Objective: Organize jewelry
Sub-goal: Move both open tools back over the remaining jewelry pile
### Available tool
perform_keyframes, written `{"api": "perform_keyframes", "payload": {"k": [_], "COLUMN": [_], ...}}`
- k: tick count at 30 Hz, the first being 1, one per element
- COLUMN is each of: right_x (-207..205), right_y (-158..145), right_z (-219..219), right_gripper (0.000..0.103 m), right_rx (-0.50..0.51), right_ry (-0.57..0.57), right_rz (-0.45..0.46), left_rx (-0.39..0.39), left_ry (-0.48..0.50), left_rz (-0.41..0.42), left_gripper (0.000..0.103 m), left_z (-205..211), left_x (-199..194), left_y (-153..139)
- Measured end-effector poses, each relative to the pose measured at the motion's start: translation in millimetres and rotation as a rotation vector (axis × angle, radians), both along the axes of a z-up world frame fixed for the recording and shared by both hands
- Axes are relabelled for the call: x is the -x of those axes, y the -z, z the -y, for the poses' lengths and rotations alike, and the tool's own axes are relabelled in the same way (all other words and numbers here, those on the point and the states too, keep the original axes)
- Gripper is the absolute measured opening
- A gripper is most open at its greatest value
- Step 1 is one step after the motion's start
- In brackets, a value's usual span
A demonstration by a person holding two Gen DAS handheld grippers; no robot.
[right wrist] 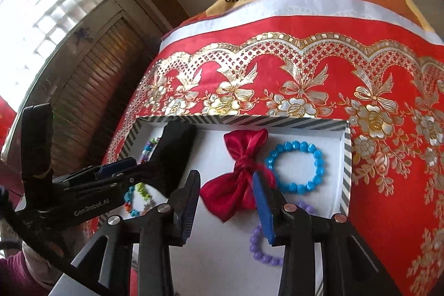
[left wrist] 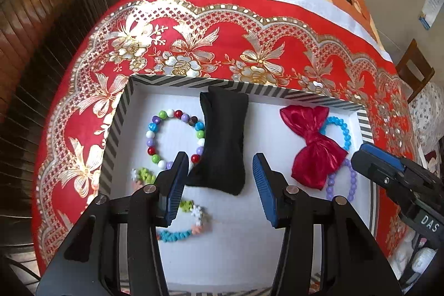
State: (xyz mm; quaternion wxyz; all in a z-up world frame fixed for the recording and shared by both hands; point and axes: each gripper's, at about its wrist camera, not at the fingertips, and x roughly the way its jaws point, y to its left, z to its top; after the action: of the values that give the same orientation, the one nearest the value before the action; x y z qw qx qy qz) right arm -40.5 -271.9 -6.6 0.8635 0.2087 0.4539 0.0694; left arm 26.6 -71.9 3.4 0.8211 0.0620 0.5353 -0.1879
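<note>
A white tray (left wrist: 130, 99) with a striped rim was set on a red and gold tablecloth (left wrist: 236, 27). The left gripper (left wrist: 220, 174) was held released above the black cushion (left wrist: 223, 140), nothing gripped between its spread jaws. The woven bracelet (left wrist: 177, 235) and part of the multicoloured bead bracelet (left wrist: 155, 129) were hidden behind its left finger. The right gripper (right wrist: 226, 193) was likewise released, over the red bow (right wrist: 238, 174). The purple bracelet (right wrist: 259, 248) was partly covered by its right finger, and the blue bracelet (right wrist: 295, 167) lay against the bow. Open floor was left near the tray's near edge, which was cut off.
</note>
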Motion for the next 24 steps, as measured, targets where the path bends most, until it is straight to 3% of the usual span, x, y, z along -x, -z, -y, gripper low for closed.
{"api": "perform_keyframes", "payload": {"k": [11, 24], "right_x": [62.4, 146.8], "right_y": [-26.2, -25.6], "right_z": [-8.9, -21.4], "right_gripper": [0.044, 0.044], "right_rx": [0.020, 0.034], "right_ry": [0.043, 0.059], "right_rz": [0.042, 0.030], "left_rx": [-0.019, -0.050], "left_ry": [0.027, 0.024], "left_rz": [0.069, 0.111], "left_gripper": [0.047, 0.048], "left_z": [-7.8, -33.5], "left_x": [43.5, 117.9], "left_y": [-20.3, -27.6]}}
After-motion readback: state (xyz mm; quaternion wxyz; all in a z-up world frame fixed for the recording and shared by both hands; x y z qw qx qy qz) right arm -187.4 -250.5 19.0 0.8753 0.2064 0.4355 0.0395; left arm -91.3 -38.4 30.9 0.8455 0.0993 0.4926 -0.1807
